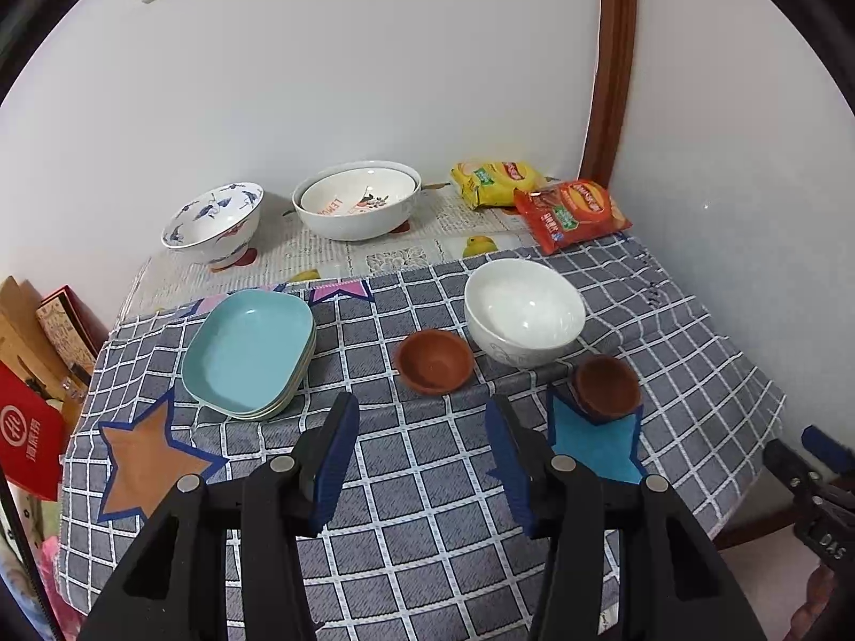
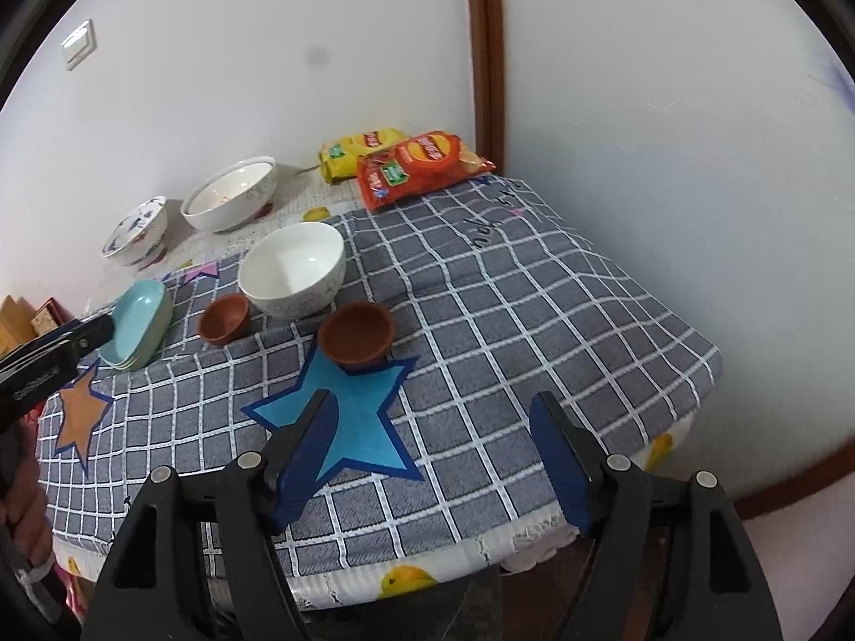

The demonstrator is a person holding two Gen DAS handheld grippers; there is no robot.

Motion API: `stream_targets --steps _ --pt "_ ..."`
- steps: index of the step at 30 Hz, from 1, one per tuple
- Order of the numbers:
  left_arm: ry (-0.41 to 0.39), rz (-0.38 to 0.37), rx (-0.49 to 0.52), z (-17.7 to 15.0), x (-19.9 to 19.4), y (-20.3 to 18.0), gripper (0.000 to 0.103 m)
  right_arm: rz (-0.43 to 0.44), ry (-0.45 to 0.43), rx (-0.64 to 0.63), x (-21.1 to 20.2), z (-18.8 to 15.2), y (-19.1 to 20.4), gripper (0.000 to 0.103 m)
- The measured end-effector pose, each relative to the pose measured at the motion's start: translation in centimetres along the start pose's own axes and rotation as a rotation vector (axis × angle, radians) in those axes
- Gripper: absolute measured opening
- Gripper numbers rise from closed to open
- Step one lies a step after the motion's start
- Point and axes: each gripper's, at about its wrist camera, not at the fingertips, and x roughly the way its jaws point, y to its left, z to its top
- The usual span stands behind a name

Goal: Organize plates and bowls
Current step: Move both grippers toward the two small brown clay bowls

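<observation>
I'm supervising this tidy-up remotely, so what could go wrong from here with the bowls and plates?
1. One small brown bowl sits partly on the blue star patch, on loose, wrinkled checked cloth; a nudge might slide it.
2. The stacked blue plates lie unevenly, so lifting one may shift the rest.
3. The white bowl stands close to the other brown bowl; the open left tongs could bump either.

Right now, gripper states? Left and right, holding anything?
Left gripper: open, empty, above the grey checked tablecloth.
Right gripper: open, empty, behind the blue felt star.
</observation>
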Motion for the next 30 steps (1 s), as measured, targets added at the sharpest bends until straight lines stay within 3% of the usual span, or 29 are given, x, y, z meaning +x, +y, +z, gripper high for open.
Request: stream_targets --steps 12,19,30 --pt "-0.061 0.017 -0.045 -0.6 -2.4 1.1 0.048 0.019 -0.066 -0.012 -1.8 -1.9 0.6 0.074" --pt "-0.079 0.009 -0.059 -0.9 -2.9 1.1 0.048 0.1 -0.023 0.02 -1.9 -1.9 0.5 0.074" --pt "-0.043 -0.013 -0.09 -1.8 -2.5 1.3 0.048 0.138 0.005 -0.027 -2.3 -3.0 1.9 0.074"
